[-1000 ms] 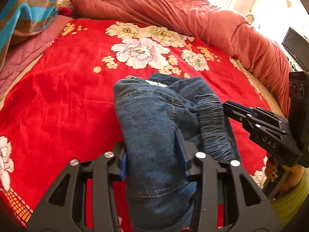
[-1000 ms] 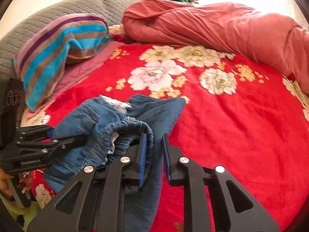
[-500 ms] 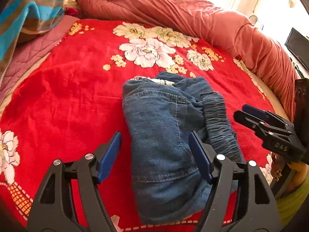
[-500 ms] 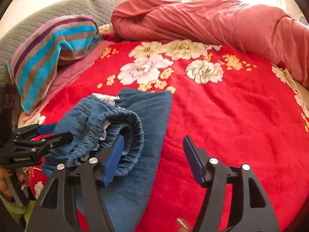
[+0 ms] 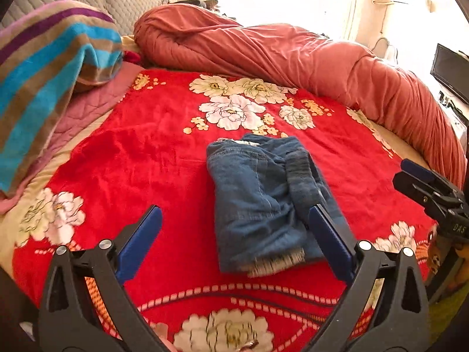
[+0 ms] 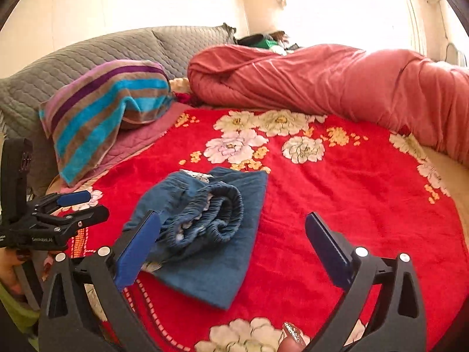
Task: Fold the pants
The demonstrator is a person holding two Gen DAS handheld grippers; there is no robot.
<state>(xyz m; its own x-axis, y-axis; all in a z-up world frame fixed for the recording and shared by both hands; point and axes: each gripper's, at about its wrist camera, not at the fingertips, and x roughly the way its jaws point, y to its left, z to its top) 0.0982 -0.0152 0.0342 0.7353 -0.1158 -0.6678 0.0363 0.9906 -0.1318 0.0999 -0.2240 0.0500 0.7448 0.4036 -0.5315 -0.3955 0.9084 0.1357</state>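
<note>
Your two grippers, left (image 5: pixel 234 237) and right (image 6: pixel 233 245), now hold their fingers spread, gripping nothing, pulled back since a second ago. One folded pants (image 5: pixel 263 202) lies mid-bed (image 5: pixel 140 158); beyond, one quilt (image 5: pixel 293 55).

Both cameras look forward along their own fingers, from low above the near edge of the bed (image 5: pixel 164 135), toward the headboard. The left wrist view stands left of the folded jeans (image 5: pixel 263 199) and the right wrist view right of them. Both share the jeans, the red floral blanket (image 6: pixel 351 205) and the rolled quilt (image 6: pixel 322 79).
</note>
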